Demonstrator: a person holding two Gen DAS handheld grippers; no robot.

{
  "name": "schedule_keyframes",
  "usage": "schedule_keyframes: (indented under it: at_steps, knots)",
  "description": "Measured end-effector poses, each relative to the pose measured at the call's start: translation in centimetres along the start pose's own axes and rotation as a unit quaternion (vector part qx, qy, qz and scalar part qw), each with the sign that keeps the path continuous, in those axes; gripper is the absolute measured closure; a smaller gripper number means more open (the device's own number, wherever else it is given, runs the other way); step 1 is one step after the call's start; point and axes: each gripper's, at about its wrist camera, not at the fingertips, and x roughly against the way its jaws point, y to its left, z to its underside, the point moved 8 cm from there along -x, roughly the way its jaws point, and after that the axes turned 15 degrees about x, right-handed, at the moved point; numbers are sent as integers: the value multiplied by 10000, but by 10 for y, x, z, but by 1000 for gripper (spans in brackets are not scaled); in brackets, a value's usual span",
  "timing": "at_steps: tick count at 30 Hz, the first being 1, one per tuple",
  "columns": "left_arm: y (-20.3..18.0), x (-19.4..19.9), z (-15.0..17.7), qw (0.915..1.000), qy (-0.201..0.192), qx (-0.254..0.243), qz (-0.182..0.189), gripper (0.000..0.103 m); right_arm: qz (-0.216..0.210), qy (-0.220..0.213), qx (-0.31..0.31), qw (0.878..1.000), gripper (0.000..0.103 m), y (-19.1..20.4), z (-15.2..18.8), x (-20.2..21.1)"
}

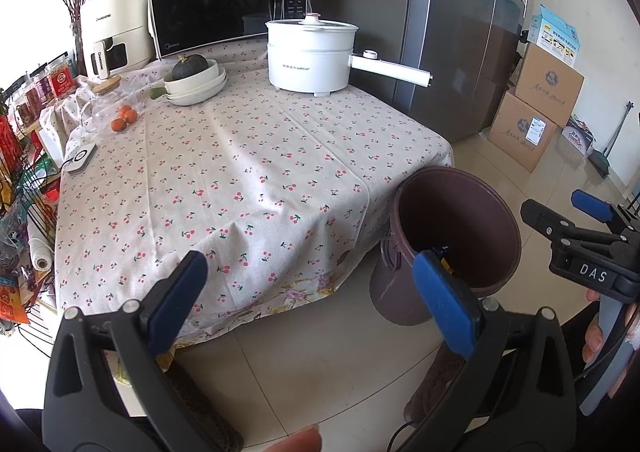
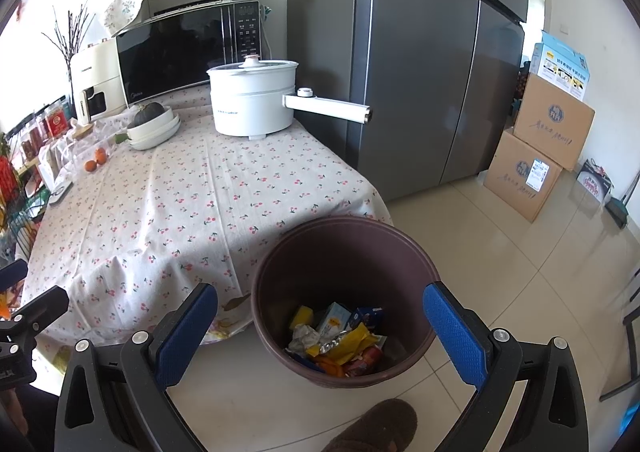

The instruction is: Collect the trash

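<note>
A brown trash bin (image 2: 344, 248) stands on the floor by the table's near right corner. It holds several wrappers, small cartons and crumpled paper (image 2: 340, 336). My right gripper (image 2: 320, 328) is open and empty, right above the bin's mouth. My left gripper (image 1: 310, 300) is open and empty, over the table's front edge, left of the bin (image 1: 456, 212). The right gripper also shows at the right edge of the left wrist view (image 1: 568, 208). No loose trash shows on the tablecloth.
The table (image 1: 240, 172) has a cherry-print cloth, a white electric pot (image 1: 312, 52) with a long handle, stacked bowls with a squash (image 1: 196, 80), oranges (image 1: 124, 118) and a microwave (image 1: 224, 0). A grey fridge (image 2: 420, 72) and cardboard boxes (image 2: 536, 156) stand right. A slipper (image 2: 372, 428) is below.
</note>
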Motion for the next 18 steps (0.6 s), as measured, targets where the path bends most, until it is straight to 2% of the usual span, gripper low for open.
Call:
schedule_keyframes:
  at_steps: [18]
  knots:
    - [0,1,0,10000,-2,-87,40,1,-4,15,24,10000,0,0,1,-1]
